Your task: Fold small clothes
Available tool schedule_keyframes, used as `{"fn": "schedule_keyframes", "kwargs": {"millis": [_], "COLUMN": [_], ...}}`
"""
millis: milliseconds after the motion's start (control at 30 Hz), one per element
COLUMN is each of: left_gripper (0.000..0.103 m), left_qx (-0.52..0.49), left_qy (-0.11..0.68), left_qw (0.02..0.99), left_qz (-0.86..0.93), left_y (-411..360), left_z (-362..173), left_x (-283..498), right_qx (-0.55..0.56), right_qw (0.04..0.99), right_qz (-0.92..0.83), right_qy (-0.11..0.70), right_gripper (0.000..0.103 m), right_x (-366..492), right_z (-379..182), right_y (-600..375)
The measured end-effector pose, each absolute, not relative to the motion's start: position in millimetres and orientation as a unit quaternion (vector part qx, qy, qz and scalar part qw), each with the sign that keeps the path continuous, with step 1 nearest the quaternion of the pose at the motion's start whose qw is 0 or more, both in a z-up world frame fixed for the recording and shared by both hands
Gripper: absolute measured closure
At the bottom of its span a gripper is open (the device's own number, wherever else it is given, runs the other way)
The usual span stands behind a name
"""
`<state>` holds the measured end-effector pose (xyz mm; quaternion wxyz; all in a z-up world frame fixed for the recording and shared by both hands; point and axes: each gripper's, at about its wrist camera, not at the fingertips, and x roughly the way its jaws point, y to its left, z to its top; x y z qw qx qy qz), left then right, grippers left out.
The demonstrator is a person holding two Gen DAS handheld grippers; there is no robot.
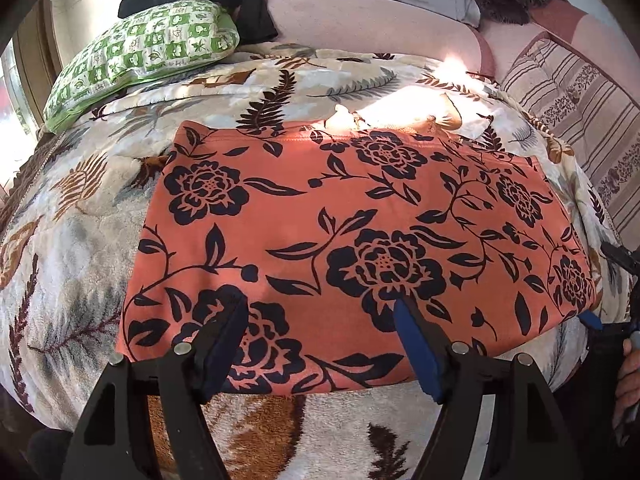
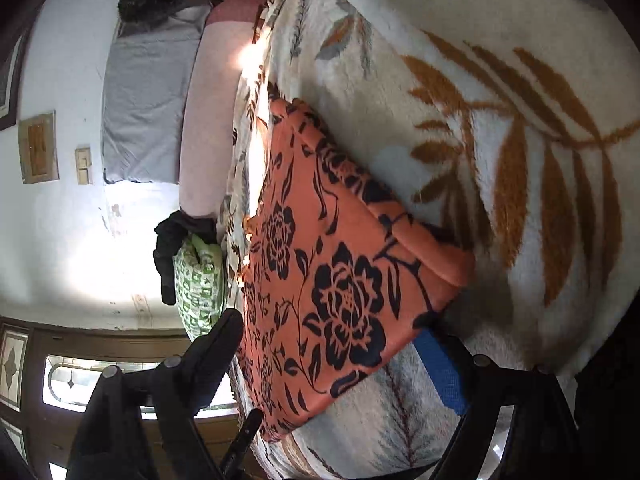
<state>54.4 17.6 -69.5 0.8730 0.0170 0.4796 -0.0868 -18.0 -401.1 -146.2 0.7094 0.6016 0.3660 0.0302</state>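
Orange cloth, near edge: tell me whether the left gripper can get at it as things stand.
Probably yes. The left gripper hangs open right over the near edge of the orange cloth, which lies flat on the blanket. Nothing lies between its fingers and the hem.

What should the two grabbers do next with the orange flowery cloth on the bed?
Probably close both on the cloth's near edge. The orange flowery cloth lies flat on the leafy blanket, and the left gripper and right gripper both stand open over that near edge, holding nothing. Pinching it there would let them lift it for the next fold.
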Motion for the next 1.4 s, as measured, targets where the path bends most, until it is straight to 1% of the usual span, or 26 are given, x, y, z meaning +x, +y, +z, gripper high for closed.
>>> {"fn": "schedule_keyframes", "kwargs": {"millis": [333,400,433,467,533,567,600,633,667,700,733,800,833,867,900,967,1000,1033,1100,1133,1167,1200,1233,1333,1400], "left_gripper": [0.027,0.027,0.026,0.026,0.025,0.025,0.025,0.025,0.025,0.025,0.025,0.023,0.02,0.02,0.02,0.018,0.017,0.017,0.015,0.014,0.013,0.012,0.012,0.011,0.01], "left_qx": [0.032,0.033,0.033,0.031,0.031,0.035,0.04,0.04,0.037,0.034,0.033,0.038,0.043,0.049,0.057,0.073,0.08,0.085,0.082,0.078,0.075,0.07,0.067,0.07,0.068], "left_qy": [0.485,0.481,0.48,0.482,0.49,0.494,0.495,0.493,0.488,0.483,0.476,0.464,0.466,0.476,0.488,0.485,0.48,0.478,0.48,0.48,0.48,0.48,0.479,0.475,0.476], "left_qw": [0.87,0.872,0.873,0.872,0.868,0.865,0.864,0.866,0.869,0.871,0.875,0.882,0.881,0.875,0.869,0.869,0.871,0.872,0.871,0.871,0.871,0.872,0.873,0.874,0.874], "left_qz": [-0.082,-0.083,-0.081,-0.079,-0.078,-0.077,-0.076,-0.075,-0.074,-0.076,-0.078,-0.073,-0.069,-0.068,-0.069,-0.065,-0.065,-0.067,-0.068,-0.068,-0.068,-0.068,-0.068,-0.071,-0.072], "left_y": [10,10,9,9,7,6,5,4,4,4,4,4,3,1,-1,-6,-8,-8,-7,-6,-5,-4,-3,-3,-2], "left_z": [-72,-71,-71,-73,-80,-83,-84,-83,-80,-77,-74,-71,-74,-80,-87,-94,-93,-93,-94,-95,-95,-96,-97,-97,-98], "left_x": [55,57,59,62,70,73,76,77,79,80,81,83,85,89,93,96,96,96,99,100,100,100,101,100,102], "right_qx": [0.596,0.574,0.561,0.551,0.555,0.566,0.573,0.57,0.56,0.543,0.529,0.496,0.467,0.444,0.436,0.459,0.508,0.529,0.5,0.492,0.485,0.479,0.471,0.458,0.445], "right_qw": [0.719,0.74,0.75,0.754,0.742,0.733,0.731,0.733,0.739,0.747,0.756,0.784,0.805,0.816,0.815,0.763,0.733,0.726,0.756,0.769,0.78,0.791,0.801,0.801,0.792], "right_qz": [0.044,0.044,0.043,0.04,0.026,0.026,0.027,0.034,0.045,0.047,0.044,0.034,0.028,0.025,0.017,-0.009,0.003,0.005,0.005,0.011,0.016,0.027,0.048,0.102,0.133], "right_qy": [0.355,0.349,0.348,0.354,0.376,0.375,0.37,0.369,0.371,0.382,0.384,0.372,0.366,0.368,0.382,0.455,0.452,0.439,0.423,0.409,0.396,0.379,0.365,0.373,0.396], "right_gripper": [0.015,0.018,0.025,0.027,0.028,0.033,0.033,0.041,0.072,0.089,0.095,0.095,0.095,0.095,0.095,0.089,0.089,0.083,0.075,0.068,0.046,0.031,0.019,0.019,0.019], "right_x": [-11,-10,-8,-6,-3,-3,-4,-4,-2,0,0,-5,-7,-8,-6,-1,-6,-13,-19,-20,-18,-12,0,60,107], "right_z": [-144,-133,-128,-126,-137,-144,-145,-142,-138,-134,-129,-109,-95,-89,-93,-132,-146,-145,-119,-105,-93,-81,-73,-68,-76], "right_y": [-402,-401,-400,-399,-400,-402,-404,-404,-403,-401,-400,-396,-392,-390,-391,-401,-408,-416,-425,-430,-436,-442,-447,-463,-467]}}
